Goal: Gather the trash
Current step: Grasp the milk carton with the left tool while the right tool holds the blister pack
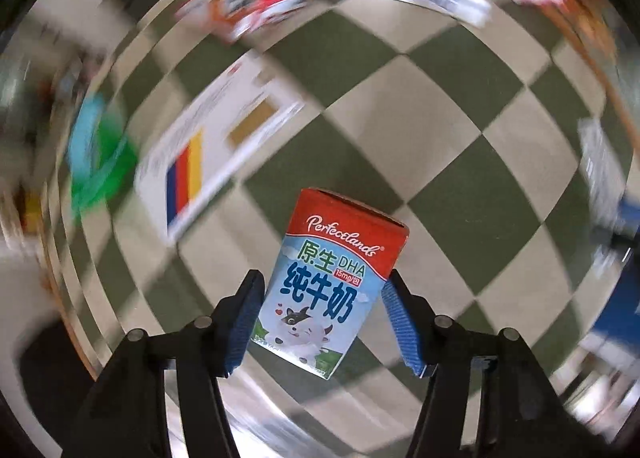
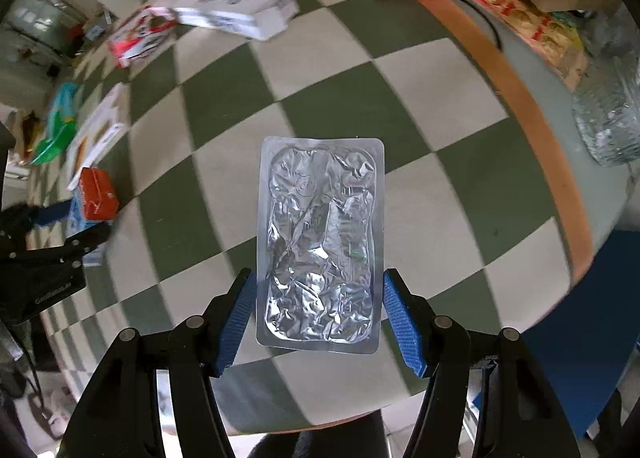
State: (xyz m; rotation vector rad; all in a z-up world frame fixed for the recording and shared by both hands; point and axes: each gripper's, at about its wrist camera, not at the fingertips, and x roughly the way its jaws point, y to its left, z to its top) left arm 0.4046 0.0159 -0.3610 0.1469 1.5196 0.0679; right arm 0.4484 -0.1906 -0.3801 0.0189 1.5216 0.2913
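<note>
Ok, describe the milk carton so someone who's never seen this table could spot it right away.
On the green-and-cream checkered table, look at the left side, near the flat white box with blue, red and yellow stripes. The milk carton sits between the left tongs: red top, pale blue front, a cartoon cow.

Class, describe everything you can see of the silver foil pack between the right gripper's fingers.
The foil pack is a flat silver rectangle with rounded corners, a smooth sealed border and a crumpled, shiny middle. It looks like thin metal foil, emptied and creased. It lies lengthwise between the blue pads of the right gripper, over the checkered tablecloth. Whether the pads press it cannot be told.
</note>
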